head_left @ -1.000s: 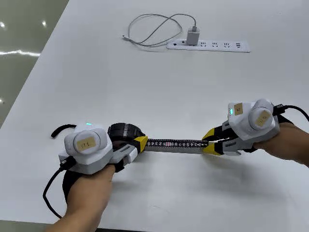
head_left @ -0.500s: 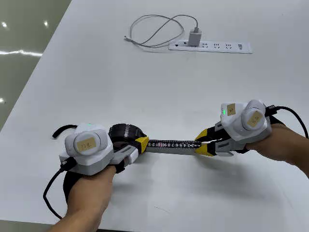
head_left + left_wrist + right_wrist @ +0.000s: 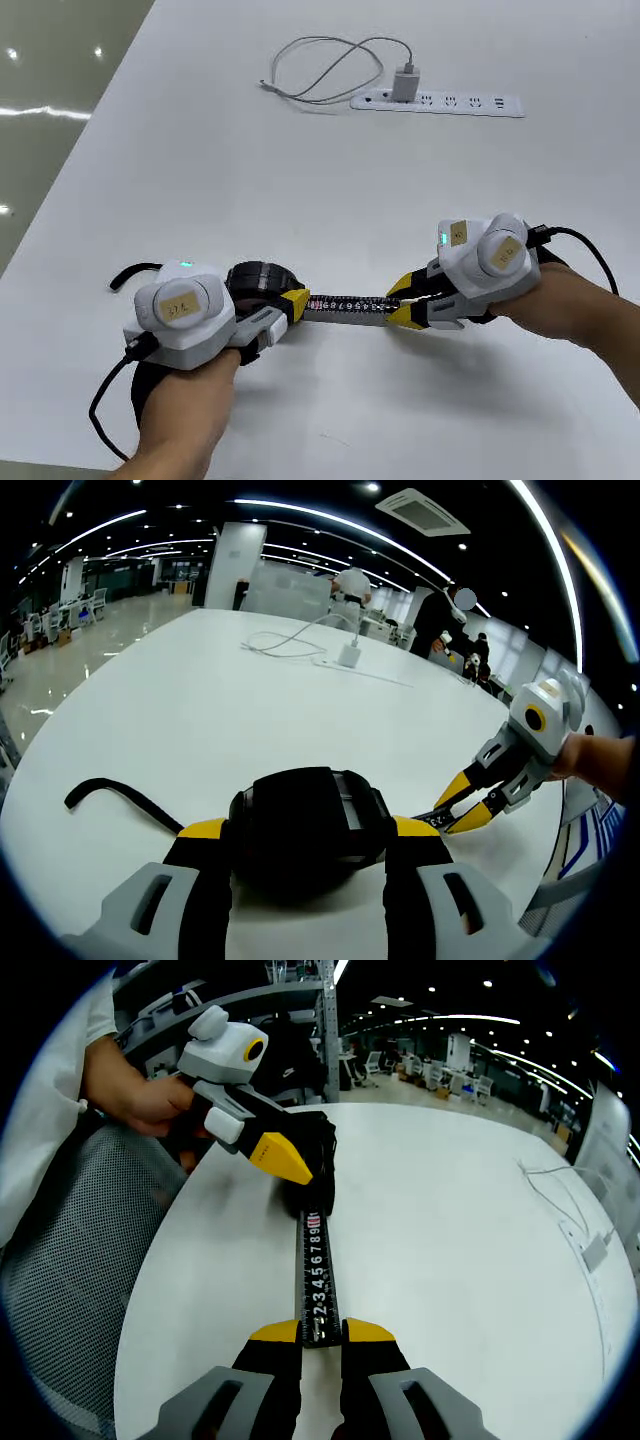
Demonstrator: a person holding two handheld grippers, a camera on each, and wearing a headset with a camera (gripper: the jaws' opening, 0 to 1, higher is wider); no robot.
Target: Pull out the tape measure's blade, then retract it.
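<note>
In the head view, the table's near edge crosses the lower left of the frame, just below the person's left hand. That hand holds the left hand-held gripper, whose jaws are clenched on the black case of the tape measure. In the left gripper view the case sits between the two yellow tips of the left hand-held gripper. A black wrist strap curls on the table to the left of the case, toward the table's left edge.

The blade runs right from the case, a short stretch low over the table. The right hand-held gripper grasps the blade's free end between its yellow tips. In the right gripper view the numbered blade leads straight up from the right hand-held gripper to the case.

Right of that gripper, bare white table reaches to the right edge of the frame. Above both grippers, the middle of the frame is bare table too. The table's left edge slants from lower left to upper left, with glossy floor beyond it.

Near the top of the frame lies a white power strip with a charger plugged in, and its white cable loops to the left.
</note>
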